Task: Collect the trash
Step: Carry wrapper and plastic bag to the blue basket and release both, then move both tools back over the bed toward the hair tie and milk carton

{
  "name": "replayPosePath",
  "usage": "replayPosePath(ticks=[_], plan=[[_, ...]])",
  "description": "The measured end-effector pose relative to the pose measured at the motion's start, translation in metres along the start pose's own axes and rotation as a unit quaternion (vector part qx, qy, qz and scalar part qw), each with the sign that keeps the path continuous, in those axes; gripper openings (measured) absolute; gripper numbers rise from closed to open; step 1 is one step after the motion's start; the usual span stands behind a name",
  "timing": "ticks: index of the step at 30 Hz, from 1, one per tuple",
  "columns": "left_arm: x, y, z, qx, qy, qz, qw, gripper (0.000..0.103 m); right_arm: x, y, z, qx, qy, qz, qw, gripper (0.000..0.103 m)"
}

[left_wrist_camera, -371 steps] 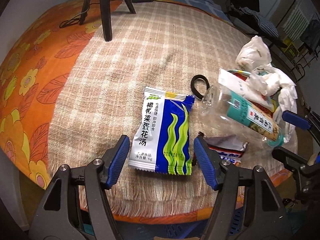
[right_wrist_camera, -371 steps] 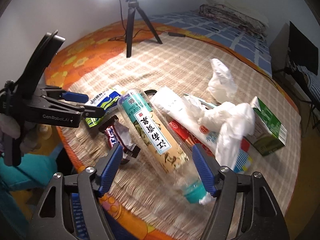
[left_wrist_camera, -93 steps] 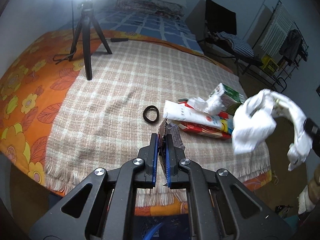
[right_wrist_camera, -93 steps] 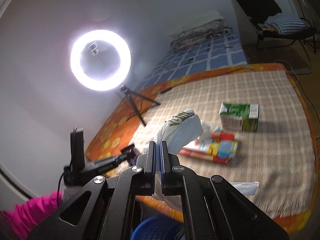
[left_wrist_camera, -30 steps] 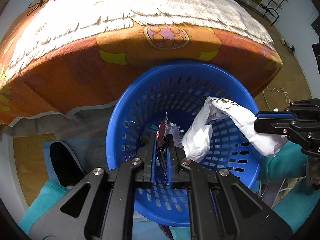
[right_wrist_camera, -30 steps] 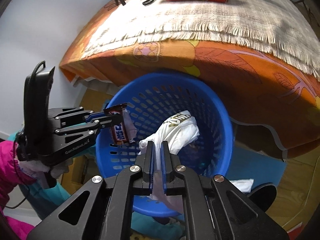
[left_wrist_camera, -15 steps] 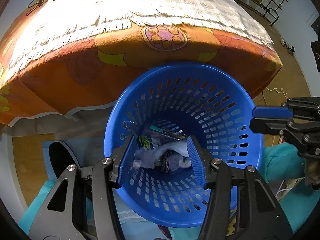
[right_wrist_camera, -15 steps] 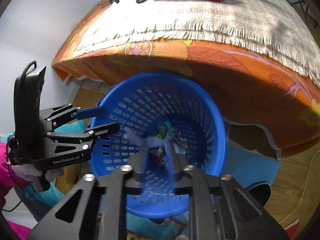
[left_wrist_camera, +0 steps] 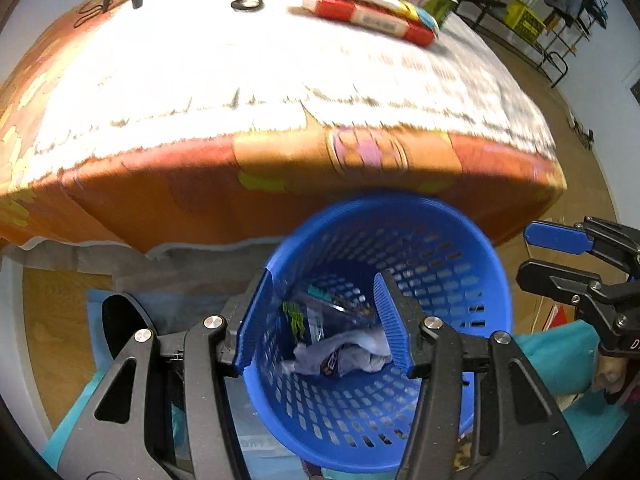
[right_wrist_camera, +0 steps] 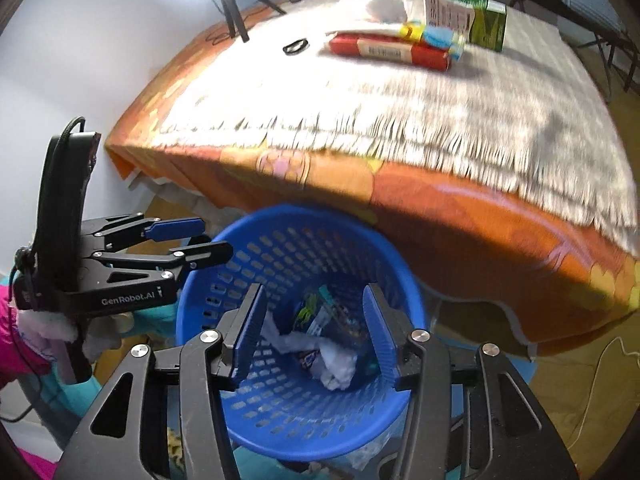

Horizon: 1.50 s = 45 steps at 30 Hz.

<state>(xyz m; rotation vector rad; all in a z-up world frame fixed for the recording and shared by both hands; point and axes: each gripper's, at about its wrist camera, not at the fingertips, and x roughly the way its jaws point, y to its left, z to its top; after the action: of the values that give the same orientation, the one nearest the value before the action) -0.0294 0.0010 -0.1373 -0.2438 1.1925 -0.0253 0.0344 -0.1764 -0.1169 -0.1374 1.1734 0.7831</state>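
Dropped since a second ago, crumpled white plastic (right_wrist_camera: 336,364) and wrapper (left_wrist_camera: 332,362) now down in blue basket (left_wrist_camera: 460,240), left gripper (left_wrist_camera: 320,324) wide and empty, right gripper (right_wrist_camera: 314,330) opening, empty; left far on bed: red packet (right_wrist_camera: 388,51), green carton (right_wrist_camera: 466,14).

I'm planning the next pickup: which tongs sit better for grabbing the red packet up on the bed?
Probably right. Both tongs, left and right, hang empty over the blue basket, the right's jaws opening. The red packet lies toward the right side.
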Motion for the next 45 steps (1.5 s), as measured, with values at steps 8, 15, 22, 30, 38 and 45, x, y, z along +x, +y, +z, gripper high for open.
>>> replayPosePath(ticks=[8, 15, 22, 30, 38, 45], plan=[[-0.012, 0.014, 0.031, -0.025, -0.024, -0.001, 0.9994, 0.054, -0.021, -0.012, 0.034, -0.008, -0.054, -0.022, 0.998, 0.057], [-0.023, 0.025, 0.064, -0.025, -0.057, 0.014, 0.9980, 0.054, -0.034, -0.029, 0.057, -0.022, -0.102, -0.048, 0.993, 0.059], [-0.021, 0.044, 0.099, -0.053, -0.072, 0.014, 0.9959, 0.054, -0.050, -0.061, 0.093, -0.039, -0.150, -0.092, 0.984, 0.059], [-0.015, 0.069, 0.148, -0.091, -0.094, 0.001, 0.9914, 0.042, -0.049, -0.097, 0.135, -0.059, -0.176, -0.132, 0.974, 0.059], [0.011, 0.079, 0.190, -0.113, -0.092, -0.006, 0.9894, 0.031, -0.030, -0.121, 0.180, -0.103, -0.164, -0.166, 0.967, 0.061], [0.035, 0.081, 0.218, -0.104, -0.092, 0.009, 0.9902, 0.023, -0.018, -0.140, 0.222, -0.123, -0.146, -0.170, 0.967, 0.065]])
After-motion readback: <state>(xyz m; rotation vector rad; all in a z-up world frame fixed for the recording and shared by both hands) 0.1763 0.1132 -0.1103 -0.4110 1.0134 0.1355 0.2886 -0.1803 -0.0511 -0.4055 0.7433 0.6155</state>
